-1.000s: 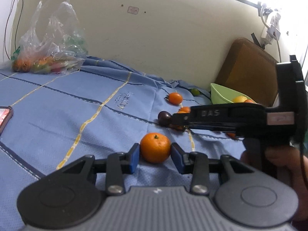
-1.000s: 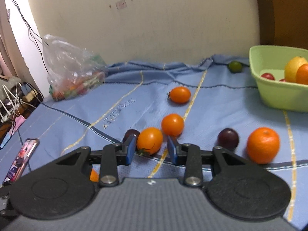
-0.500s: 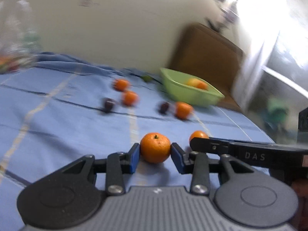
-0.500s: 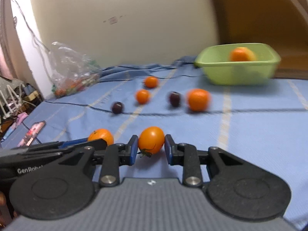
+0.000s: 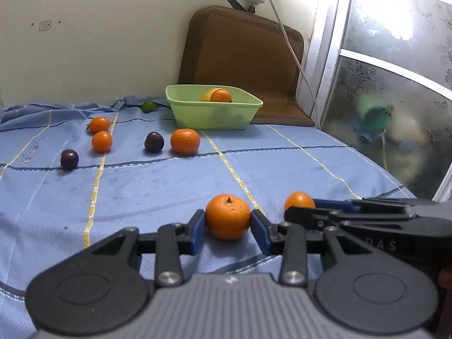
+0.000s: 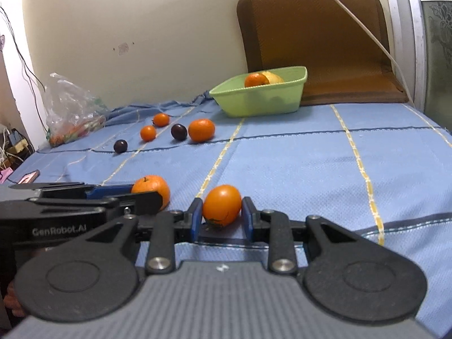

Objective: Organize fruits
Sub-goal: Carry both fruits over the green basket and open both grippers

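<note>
My left gripper is shut on an orange mandarin, also seen in the right wrist view. My right gripper is shut on an orange tomato, which shows in the left wrist view. Both are held low over the blue cloth, side by side. A green basket with an orange and a yellow fruit stands far ahead, also in the right wrist view. Loose fruit lies before it: a mandarin, two dark plums, two orange tomatoes, a green lime.
A brown cushion leans on the wall behind the basket. A white cable hangs over it. A frosted glass door stands at the right. A plastic bag of fruit and a phone lie at the left.
Both grippers, each holding its fruit, have swung right and pulled back from the loose fruit. The basket has come into view ahead and the bag has left the left wrist view.
</note>
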The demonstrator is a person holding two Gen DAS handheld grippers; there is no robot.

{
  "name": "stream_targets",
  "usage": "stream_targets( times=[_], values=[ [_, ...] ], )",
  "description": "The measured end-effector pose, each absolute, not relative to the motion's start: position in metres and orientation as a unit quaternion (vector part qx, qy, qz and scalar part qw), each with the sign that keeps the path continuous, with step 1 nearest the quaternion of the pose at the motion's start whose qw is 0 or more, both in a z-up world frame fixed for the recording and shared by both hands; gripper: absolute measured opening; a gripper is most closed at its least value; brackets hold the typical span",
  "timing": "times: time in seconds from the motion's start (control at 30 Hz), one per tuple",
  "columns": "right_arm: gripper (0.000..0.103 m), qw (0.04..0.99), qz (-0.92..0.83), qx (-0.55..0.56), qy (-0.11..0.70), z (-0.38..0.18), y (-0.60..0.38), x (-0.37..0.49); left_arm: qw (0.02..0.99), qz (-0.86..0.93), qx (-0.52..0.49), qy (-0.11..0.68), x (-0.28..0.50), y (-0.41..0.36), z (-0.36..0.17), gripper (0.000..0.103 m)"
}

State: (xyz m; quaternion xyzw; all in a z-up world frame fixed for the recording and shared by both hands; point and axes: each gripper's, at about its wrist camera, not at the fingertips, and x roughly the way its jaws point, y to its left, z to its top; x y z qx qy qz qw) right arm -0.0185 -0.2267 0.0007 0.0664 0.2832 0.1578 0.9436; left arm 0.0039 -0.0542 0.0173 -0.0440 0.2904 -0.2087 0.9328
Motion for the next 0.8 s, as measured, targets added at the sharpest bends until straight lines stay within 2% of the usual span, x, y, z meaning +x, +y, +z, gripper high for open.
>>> stream_targets(
  times=[0.2, 0.33, 0.4, 0.63, 0.8],
  values=[
    [0.034, 0.943, 0.167, 0.067, 0.281, 0.000, -0.228, -0.019, 0.937, -0.201, -0.033, 0.284, 0.001, -0.058, 0.017, 0.036],
    [0.034, 0.943, 0.169, 0.066, 0.278, -0.001, -0.228, -0.021, 0.934, -0.200, -0.034, 0.294, 0.004, -0.060, 0.016, 0.042],
    [0.034, 0.944, 0.169, 0.063, 0.277, -0.001, -0.227, -0.022, 0.935, -0.197, -0.029, 0.294, 0.004, -0.062, 0.016, 0.038],
    [0.032, 0.946, 0.168, 0.048, 0.273, -0.001, -0.223, -0.024, 0.934, -0.198, -0.026, 0.295, 0.006, -0.063, 0.018, 0.035],
    [0.032, 0.951, 0.176, 0.081, 0.241, 0.013, -0.239, -0.015, 0.932, -0.224, -0.046, 0.282, 0.027, -0.064, 0.046, 0.035]
  ],
)
